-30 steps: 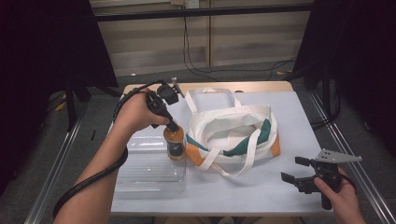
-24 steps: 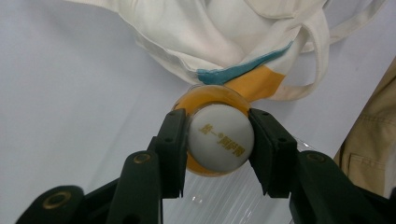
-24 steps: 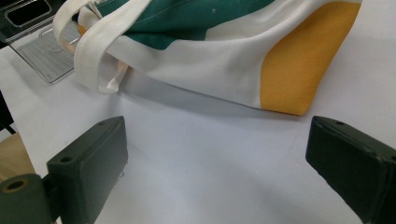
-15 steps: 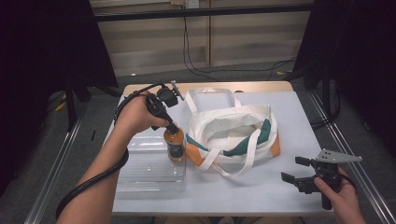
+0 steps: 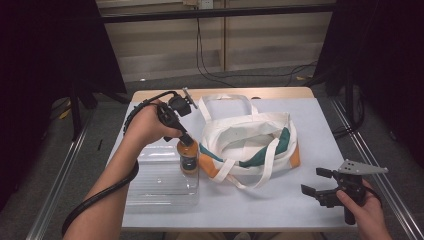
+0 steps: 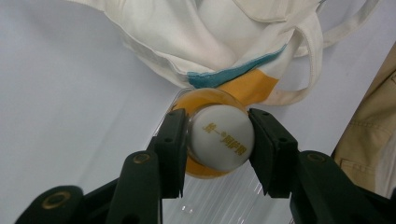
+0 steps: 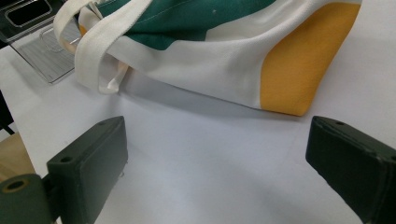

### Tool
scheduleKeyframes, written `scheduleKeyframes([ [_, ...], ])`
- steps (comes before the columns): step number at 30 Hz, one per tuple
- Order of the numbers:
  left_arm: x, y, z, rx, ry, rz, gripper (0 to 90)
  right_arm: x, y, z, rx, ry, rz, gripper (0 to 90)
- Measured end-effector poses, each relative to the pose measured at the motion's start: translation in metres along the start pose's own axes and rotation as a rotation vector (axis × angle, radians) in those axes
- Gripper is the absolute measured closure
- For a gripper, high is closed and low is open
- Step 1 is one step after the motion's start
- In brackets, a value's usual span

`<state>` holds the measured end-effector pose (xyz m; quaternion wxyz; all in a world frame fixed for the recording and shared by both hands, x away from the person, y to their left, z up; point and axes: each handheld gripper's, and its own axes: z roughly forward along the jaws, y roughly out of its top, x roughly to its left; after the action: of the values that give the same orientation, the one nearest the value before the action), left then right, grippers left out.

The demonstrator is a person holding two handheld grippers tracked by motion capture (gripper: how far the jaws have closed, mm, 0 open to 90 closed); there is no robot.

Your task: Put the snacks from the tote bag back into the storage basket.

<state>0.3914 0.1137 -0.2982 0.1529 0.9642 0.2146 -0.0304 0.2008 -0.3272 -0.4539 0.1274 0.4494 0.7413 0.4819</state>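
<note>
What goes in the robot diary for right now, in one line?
left claw: shut on bottle cap | bottle: upright beside tote bag | right claw: open

Over the last second I have lifted my left gripper (image 5: pixel 186 140) a little, and the orange bottle (image 5: pixel 188 156) clamped by its white cap (image 6: pixel 222 137) in my fingers (image 6: pixel 171 142) has come up with it, nearer the tote bag (image 5: pixel 250 145).

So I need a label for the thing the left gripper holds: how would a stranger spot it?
Start at the canvas tote bag mid-table. At its left end, over the clear plastic tray, stands a small orange bottle, white-capped and clamped by the left gripper.
</note>
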Motion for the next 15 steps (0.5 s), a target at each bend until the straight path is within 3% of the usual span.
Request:
scheduleKeyframes([
  [1,-0.0007,-0.0003,0.0004,-0.006,0.004,-0.008,58.8,0.0000,0.0000,0.0000,0.000,0.000,0.000,5.5],
  [2,0.0004,-0.0008,0.0006,-0.007,0.009,0.016,58.8,0.0001,0.0001,-0.0001,-0.001,0.001,-0.002,5.5],
  [4,-0.0005,-0.0024,0.0002,-0.010,0.002,-0.007,58.8,0.0000,0.0000,-0.0006,0.001,0.002,-0.002,5.5],
  [7,0.0014,-0.0044,-0.0004,-0.011,0.006,0.016,58.8,-0.0001,-0.0001,-0.0004,0.000,0.001,0.002,5.5],
  [12,-0.0004,-0.0076,0.0003,-0.009,0.029,-0.005,58.6,0.0007,0.0001,0.0003,0.002,0.002,0.000,5.5],
  [15,0.0014,-0.0091,-0.0004,-0.009,0.021,0.010,58.6,0.0009,0.0003,0.0006,0.001,-0.001,-0.001,5.5],
])
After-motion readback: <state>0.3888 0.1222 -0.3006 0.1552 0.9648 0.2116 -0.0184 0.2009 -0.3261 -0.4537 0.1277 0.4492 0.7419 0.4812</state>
